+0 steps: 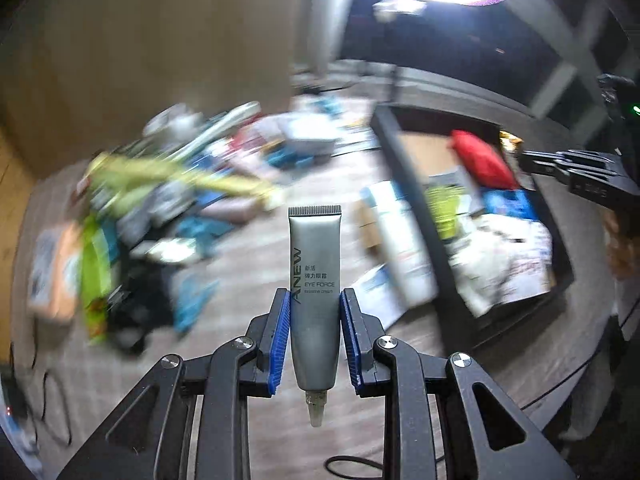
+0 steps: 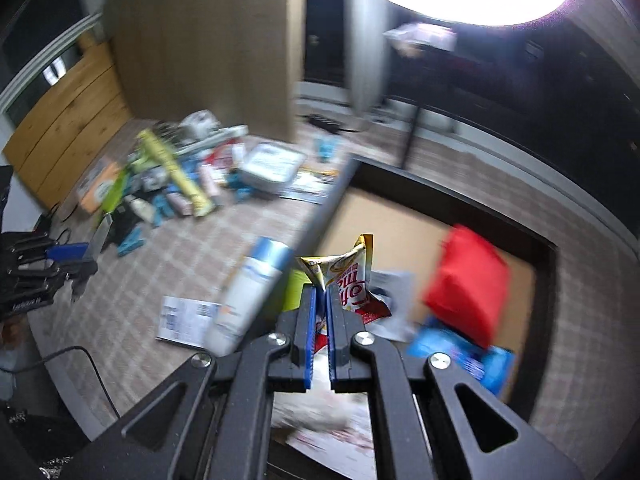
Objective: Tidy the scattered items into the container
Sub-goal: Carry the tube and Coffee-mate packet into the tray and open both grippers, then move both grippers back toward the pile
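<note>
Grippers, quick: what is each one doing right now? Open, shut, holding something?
Left gripper: shut on the silver cream tube.
Right gripper: shut on the yellow snack packet.

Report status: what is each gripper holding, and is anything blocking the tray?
Left gripper shut on grey tube. Right gripper shut on snack packet. Tray half full; nothing blocking.

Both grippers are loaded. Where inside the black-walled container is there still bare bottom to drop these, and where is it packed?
Bare brown bottom shows in the container at its far side, between the far wall and the red pouch. The near part is crowded with the blue packet and white packaging. Outside, patterned floor lies open between the white bottle and the far pile.
</note>
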A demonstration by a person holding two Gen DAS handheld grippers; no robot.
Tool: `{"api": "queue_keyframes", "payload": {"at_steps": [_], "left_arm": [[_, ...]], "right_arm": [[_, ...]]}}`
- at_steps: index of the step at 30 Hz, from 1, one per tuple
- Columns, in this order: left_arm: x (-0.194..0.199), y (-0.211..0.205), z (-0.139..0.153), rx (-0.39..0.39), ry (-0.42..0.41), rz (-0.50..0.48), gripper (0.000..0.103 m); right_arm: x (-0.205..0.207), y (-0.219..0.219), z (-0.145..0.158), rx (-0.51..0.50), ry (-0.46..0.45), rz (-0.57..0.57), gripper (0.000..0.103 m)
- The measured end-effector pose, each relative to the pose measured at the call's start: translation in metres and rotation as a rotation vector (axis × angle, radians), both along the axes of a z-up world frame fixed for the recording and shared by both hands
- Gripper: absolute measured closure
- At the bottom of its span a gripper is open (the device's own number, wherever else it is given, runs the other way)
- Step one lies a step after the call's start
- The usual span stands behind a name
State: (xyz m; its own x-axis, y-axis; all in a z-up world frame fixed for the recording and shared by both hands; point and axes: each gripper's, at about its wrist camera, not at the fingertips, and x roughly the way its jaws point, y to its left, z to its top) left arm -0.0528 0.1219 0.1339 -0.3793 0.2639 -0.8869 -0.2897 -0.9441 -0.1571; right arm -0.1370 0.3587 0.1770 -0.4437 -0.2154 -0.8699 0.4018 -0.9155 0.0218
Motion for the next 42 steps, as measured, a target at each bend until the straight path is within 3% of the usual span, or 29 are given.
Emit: {"api": "queue_keyframes", "payload": {"at_steps": [6,9,11,12,13,14,27,42], "left_arm": [[-0.012,0.089,0.013,0.042,0.02,-0.129,0.079],[-0.013,0.122,0.016,0.051,0.027,-0.176,0.079],[-0.013,0.138,0.017,0.028,0.038,-0.183,0.062],[-0.012,0.142,0.018,0.021,0.048,-0.183,0.05],[-0.011,0.146,0.021,0.021,0.061,-0.186,0.049],[-0.01,0.148,0.023,0.017,0.073,-0.194,0.049],[-0.001,0.131,0.041,-0.018,0.138,-0.162,0.049],[-0.003,0.079,0.043,-0.011,0.145,-0.06,0.049]], "right_arm": [[-0.001,0.069,0.002,0.032,0.002,-0.148,0.098],[0.001,0.088,0.0,0.04,-0.008,-0.168,0.096],[0.004,0.096,0.0,0.053,0.004,-0.19,0.086],[0.005,0.099,0.001,0.058,0.009,-0.208,0.071],[0.007,0.102,0.002,0.045,0.015,-0.216,0.062],[0.008,0.104,0.003,0.032,0.024,-0.22,0.061],[0.018,0.085,0.013,-0.024,0.052,-0.194,0.061],[0.017,0.029,0.014,-0.049,0.053,-0.094,0.061]]}}
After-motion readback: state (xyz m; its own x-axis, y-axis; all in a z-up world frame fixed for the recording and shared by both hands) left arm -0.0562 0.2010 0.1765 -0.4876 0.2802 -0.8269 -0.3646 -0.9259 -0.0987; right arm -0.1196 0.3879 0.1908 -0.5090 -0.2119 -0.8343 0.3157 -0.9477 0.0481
